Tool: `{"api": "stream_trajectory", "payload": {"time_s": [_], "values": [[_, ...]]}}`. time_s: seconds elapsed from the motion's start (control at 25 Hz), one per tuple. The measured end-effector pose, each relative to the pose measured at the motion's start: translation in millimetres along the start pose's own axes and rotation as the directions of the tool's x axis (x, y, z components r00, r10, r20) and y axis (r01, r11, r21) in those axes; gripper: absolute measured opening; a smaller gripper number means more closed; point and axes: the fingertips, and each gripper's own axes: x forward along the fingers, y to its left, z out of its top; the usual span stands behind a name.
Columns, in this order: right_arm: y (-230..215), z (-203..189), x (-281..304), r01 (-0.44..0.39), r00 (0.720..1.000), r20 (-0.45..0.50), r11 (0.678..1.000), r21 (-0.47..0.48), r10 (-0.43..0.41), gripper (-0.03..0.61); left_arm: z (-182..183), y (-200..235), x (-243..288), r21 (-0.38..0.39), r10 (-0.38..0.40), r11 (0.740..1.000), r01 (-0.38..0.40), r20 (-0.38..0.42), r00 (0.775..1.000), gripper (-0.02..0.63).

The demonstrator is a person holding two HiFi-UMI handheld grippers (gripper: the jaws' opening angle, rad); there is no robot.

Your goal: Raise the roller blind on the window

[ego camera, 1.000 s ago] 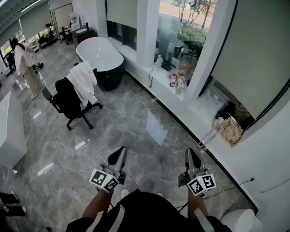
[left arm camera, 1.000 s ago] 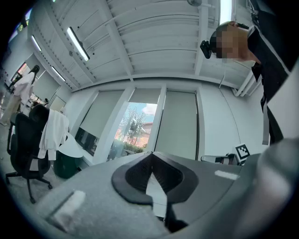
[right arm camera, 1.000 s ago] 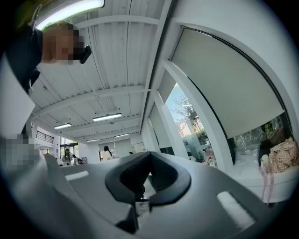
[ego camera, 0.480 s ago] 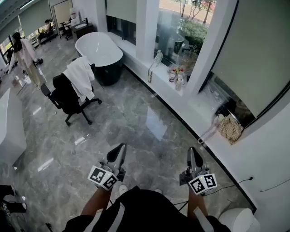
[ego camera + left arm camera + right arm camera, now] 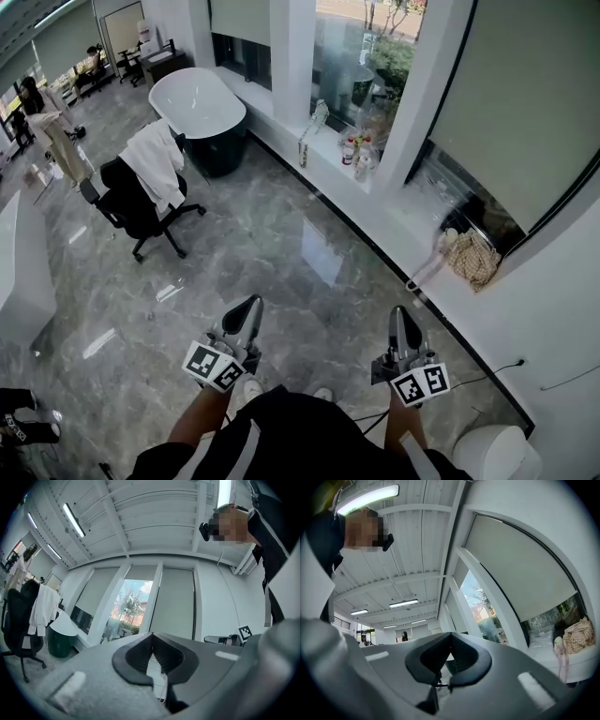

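Roller blind (image 5: pixel 514 98): flat, matte beige fabric sheet in a dark frame, on the window above the near end of the sill. It is drawn down most of the way, with a strip of glass bare beneath its lower edge.
Left gripper (image 5: pixel 251 305): grey moulded plastic with a square-marked cube at the rear. Its tapered fingers are pressed together with nothing between them, and it is held over the floor, well apart from the blind.
Right gripper (image 5: pixel 401 317): same build, fingers together and empty, nearer the sill and touching nothing.
Windowsill (image 5: pixel 398 220): long, smooth white ledge along the window wall.
Woven bag (image 5: pixel 473 260): soft, tan and lattice-textured, on the sill below the blind.
Bottles (image 5: pixel 356 155): small cluster on the sill beside a white pillar.
Floor (image 5: pixel 281 244): polished grey marble, veined and reflective.
Bathtub (image 5: pixel 197 98): oval, white inside and dark outside, at the far end of the sill.
Office chair (image 5: pixel 131 211): black, on a star base, with a white garment (image 5: pixel 159 169) draped over its back.
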Motion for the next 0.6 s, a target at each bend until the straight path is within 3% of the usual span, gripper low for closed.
{"api": "stream_trajectory", "payload": {"time_s": [0.2,0.4,0.6], "values": [[-41,14,-40,0.042,0.999,-0.007,0.999,-0.010,-0.042,0.002,-20,-46,33,-0.021,-0.073,0.997,0.072,-0.021,0.997,0.005],[-71,21,-75,0.058,0.998,-0.034,0.995,-0.081,-0.061,0.002,-40,-95,71,-0.074,-0.165,0.984,0.162,-0.029,0.986,0.005],[-104,31,-100,0.152,0.988,0.003,0.987,-0.046,-0.152,0.002,-52,-116,96,-0.087,-0.200,0.977,0.195,-0.054,0.978,0.005]]}}
